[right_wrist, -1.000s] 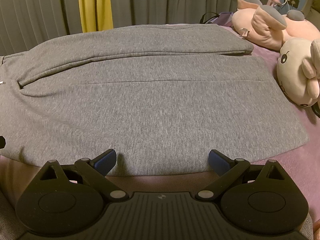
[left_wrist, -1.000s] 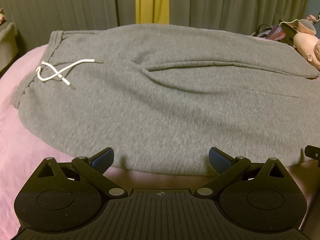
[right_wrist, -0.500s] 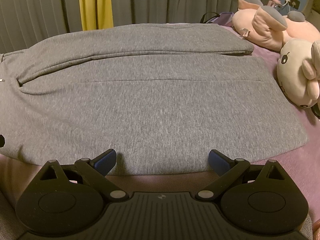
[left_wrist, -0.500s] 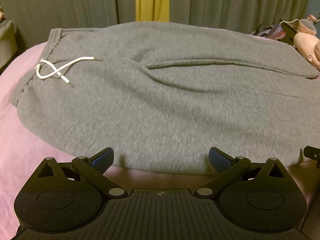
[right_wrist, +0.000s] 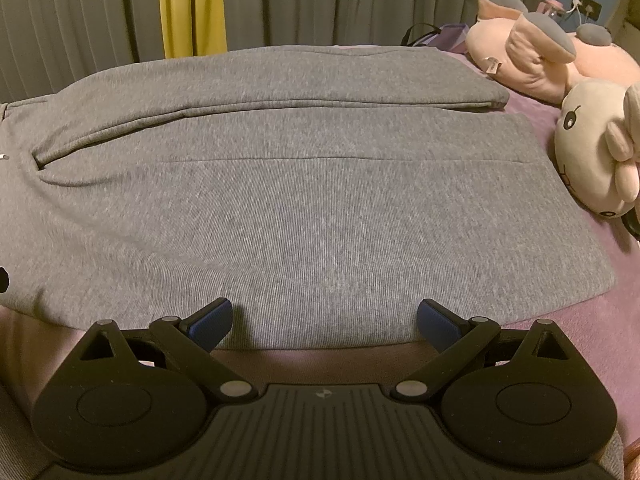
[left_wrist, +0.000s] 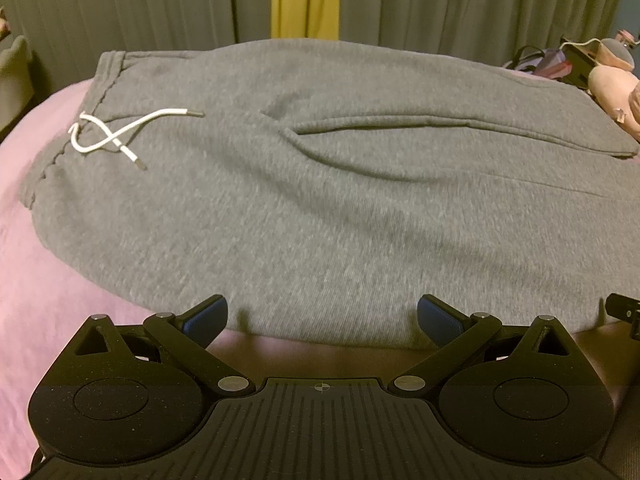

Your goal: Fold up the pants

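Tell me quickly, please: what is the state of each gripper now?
Left gripper: open, jaws wide, holding nothing, at the near edge of the pants.
Right gripper: open, holding nothing.

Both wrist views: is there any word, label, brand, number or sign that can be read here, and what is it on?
No readable text in either view.
Small tag on the pink plush toy: too small to read.
Round crosshair mark on the left hand-held gripper and on the right hand-held gripper: a symbol, no letters.
Grey pants and white drawstring: no print or label visible.
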A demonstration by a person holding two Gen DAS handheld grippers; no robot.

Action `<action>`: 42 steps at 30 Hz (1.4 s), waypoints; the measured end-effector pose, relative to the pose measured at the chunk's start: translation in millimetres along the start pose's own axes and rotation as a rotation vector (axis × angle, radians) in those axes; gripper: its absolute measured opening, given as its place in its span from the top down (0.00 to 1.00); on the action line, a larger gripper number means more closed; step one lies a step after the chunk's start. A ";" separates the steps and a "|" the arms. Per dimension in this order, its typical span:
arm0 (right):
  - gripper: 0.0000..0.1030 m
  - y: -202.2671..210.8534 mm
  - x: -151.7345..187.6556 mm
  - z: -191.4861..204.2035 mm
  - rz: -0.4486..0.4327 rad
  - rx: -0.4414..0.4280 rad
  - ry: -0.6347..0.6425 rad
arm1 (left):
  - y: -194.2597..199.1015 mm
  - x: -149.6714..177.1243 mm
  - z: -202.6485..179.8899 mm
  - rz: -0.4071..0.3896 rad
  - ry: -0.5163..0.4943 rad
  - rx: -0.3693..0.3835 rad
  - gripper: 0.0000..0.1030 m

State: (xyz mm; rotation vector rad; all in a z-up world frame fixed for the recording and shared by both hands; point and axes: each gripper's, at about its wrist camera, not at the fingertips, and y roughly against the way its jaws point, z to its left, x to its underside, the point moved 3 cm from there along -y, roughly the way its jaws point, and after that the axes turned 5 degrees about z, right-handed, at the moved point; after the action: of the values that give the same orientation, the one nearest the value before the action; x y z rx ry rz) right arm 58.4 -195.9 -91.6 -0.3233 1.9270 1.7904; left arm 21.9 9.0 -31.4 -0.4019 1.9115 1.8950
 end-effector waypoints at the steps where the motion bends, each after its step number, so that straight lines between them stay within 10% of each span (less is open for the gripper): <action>1: 0.04 0.0 0.1 -0.1 0.000 0.000 0.001 | 0.1 0.1 0.0 0.001 0.000 0.000 0.00; 42: 0.04 0.5 -0.9 4.1 0.001 -0.010 0.012 | -0.5 -0.1 -0.5 0.004 0.008 0.007 0.00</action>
State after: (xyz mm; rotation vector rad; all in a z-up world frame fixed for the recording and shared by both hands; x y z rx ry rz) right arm 59.7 -191.9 -90.9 -0.3372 1.9277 1.8027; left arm 22.2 8.5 -31.8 -0.4041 1.9247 1.8910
